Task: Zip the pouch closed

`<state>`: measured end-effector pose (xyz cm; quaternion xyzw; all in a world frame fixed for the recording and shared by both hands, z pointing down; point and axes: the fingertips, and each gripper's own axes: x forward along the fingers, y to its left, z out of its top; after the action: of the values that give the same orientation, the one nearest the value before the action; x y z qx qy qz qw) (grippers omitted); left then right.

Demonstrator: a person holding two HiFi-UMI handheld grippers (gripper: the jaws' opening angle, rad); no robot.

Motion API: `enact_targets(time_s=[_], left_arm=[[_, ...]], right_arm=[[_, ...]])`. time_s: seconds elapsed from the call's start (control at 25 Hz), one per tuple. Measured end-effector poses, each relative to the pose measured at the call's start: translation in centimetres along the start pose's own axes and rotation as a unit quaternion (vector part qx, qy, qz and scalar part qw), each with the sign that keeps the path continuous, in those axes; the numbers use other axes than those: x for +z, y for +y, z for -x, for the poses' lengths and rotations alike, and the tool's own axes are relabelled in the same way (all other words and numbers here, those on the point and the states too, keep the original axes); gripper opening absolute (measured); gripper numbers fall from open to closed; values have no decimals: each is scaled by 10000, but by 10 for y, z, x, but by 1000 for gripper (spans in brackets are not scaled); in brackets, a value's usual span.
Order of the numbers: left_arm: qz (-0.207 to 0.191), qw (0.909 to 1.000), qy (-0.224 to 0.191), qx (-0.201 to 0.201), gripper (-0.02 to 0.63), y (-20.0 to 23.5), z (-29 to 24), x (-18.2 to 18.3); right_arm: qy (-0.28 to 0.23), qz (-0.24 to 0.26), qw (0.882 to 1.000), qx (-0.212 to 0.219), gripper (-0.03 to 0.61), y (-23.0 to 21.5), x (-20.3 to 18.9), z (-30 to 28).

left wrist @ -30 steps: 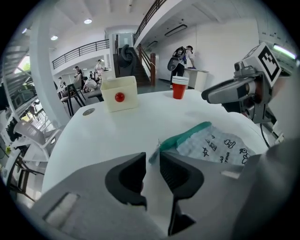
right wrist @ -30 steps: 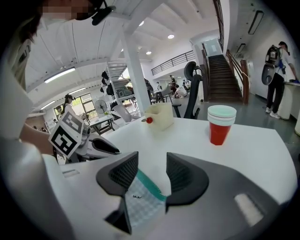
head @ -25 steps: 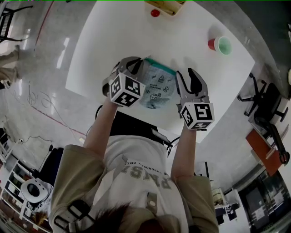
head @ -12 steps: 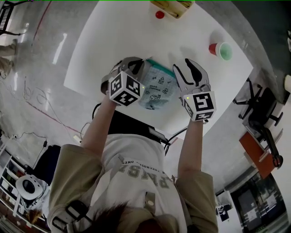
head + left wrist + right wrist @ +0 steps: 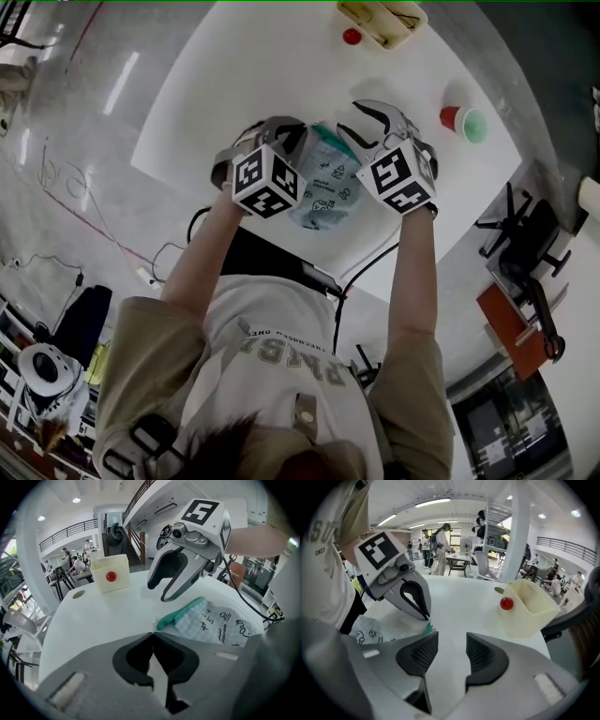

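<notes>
Hidden: In the head view the two grippers covered both sides of the pouch (image 5: 323, 183), so only its middle showed.
Cut off: In the left gripper view the gripper's own grey body hid the near part of the pouch.
Hard to see: The zip pull was too small to find, and I could not tell if the zip was open or closed.
Pouch look: It was pale and bumpy, with little dark drawings and words on it and a green strip (image 5: 180, 613) along one edge.
Pouch place: It lay flat on the white table (image 5: 244, 66), between the two grippers.
Left gripper (image 5: 152, 633): Its fingers were pressed together, pinching the very end of the green strip.
Right gripper (image 5: 452, 639): Its fingers were spread apart with only bare table between them, just beside the pouch.
Far side: A cream box (image 5: 529, 606) with a red ball (image 5: 506, 603) stood well apart.
</notes>
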<state>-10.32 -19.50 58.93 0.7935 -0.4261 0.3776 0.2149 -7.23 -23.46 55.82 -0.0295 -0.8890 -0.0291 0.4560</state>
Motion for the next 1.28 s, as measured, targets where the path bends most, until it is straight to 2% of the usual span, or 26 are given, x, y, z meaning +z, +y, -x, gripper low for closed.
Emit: enact_targets(time_s=[0.24,0.68,0.84,1.08,1.28], left_arm=[[-15,10000,-26,-30,14,1,2,0],[-106,9999,-37,5,14,1,1,0],[-148,9999,-37,27,14,1,2,1],[-181,9998,-29,43,14,1,2,0],[-164,9998,-29,53,14,1,3,1]], right_arm=[[559,901,9923,643,163,13,2,-23],[1325,2223,9568,1327,163,29,-6,-43],[1502,2513,9441,1514,157,32,-6,-45],[1802,2838,9218,1933,114,40,-10,-46],[1880,2919,9144,2080,114,41,-9,-44]])
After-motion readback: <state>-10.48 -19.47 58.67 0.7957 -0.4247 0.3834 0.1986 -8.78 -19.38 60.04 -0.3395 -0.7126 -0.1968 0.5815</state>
